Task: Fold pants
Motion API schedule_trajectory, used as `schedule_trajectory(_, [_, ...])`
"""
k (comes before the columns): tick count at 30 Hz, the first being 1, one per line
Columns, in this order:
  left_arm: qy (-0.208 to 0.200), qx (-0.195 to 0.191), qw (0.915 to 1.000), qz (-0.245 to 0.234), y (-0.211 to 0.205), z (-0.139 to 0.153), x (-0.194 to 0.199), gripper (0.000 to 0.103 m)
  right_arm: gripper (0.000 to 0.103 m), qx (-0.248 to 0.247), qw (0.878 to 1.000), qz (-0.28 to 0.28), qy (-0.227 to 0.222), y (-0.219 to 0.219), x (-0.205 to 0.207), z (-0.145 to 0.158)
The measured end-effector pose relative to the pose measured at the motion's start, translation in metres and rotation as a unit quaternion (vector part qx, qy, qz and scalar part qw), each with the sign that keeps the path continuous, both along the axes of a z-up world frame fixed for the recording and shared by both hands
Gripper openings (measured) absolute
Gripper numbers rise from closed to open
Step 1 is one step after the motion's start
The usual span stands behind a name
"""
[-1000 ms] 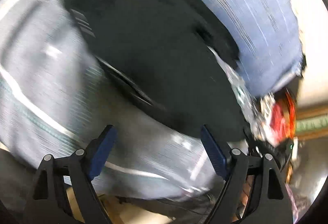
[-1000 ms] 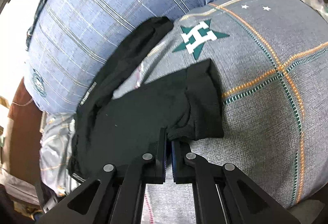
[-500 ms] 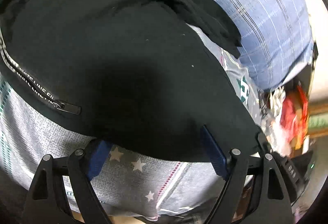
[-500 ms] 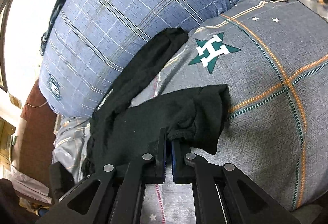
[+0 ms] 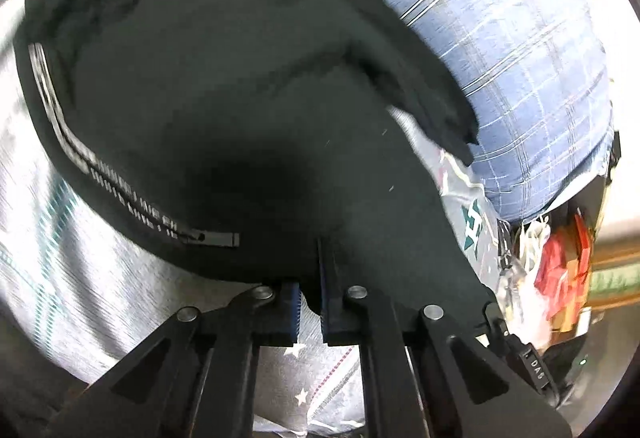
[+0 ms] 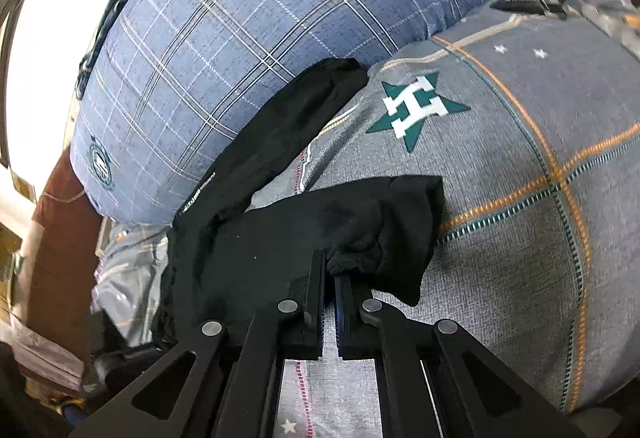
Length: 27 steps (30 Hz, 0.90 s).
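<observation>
The black pants [image 5: 224, 109] lie on a grey patterned bed sheet [image 5: 100, 270], with a white-lettered stripe and a zip pocket on their left side. My left gripper [image 5: 310, 302] is shut on the near edge of the pants. In the right wrist view the pants [image 6: 256, 250] spread to the left, one leg running up along the pillow. My right gripper [image 6: 329, 270] is shut on a bunched leg end of the pants [image 6: 384, 238], which is folded back over the sheet [image 6: 520, 197].
A large blue plaid pillow [image 6: 256, 37] lies along the far side of the pants; it also shows in the left wrist view [image 5: 500, 37]. Cluttered bags and red items [image 5: 560, 270] sit beyond the bed's end. A brown headboard or wall [image 6: 56, 238] is at the left.
My left gripper has moved onto the near edge of the pants and shut on it; it was open a second ago. My right gripper keeps its hold and has shifted slightly.
</observation>
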<state>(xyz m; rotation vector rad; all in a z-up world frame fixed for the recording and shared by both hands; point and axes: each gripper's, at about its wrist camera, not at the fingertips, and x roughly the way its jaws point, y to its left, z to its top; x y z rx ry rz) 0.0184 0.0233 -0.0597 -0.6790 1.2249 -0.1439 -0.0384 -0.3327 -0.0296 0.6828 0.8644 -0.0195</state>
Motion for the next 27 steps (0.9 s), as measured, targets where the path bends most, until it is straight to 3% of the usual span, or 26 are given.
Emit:
schedule_trajectory(6, [-0.055,0.030,0.9978,-0.023,0.001,0.044,0.034,0.005,0.003,-0.033,0.999,0.030,-0.027,0.007,0.030,0.031])
schedule_trajectory(11, [-0.052,0.046,0.9970,-0.034,0.009,0.058,0.096,0.006,0.003,-0.040,0.997,0.061,-0.016,0.019,0.089,0.044])
schedule_trajectory(16, [-0.053,0.043,0.9965,-0.048,0.003,0.056,0.168,0.006,0.003,-0.032,0.998,0.056,0.005,0.016,0.156,0.042])
schedule_trajectory(21, [-0.052,0.047,0.9958,-0.059,-0.011,0.045,0.226,0.007,0.003,-0.067,0.996,0.050,0.009,0.013,0.230,0.053])
schedule_trajectory(24, [-0.046,0.038,0.9964,-0.060,-0.016,0.030,0.252,0.010,0.003,-0.069,0.997,0.041,0.019,0.006,0.266,0.044])
schedule_trajectory(27, [-0.065,0.031,0.9958,-0.057,-0.023,0.021,0.268,0.012,0.003,-0.080,0.996,0.024,0.031,-0.002,0.290,0.027])
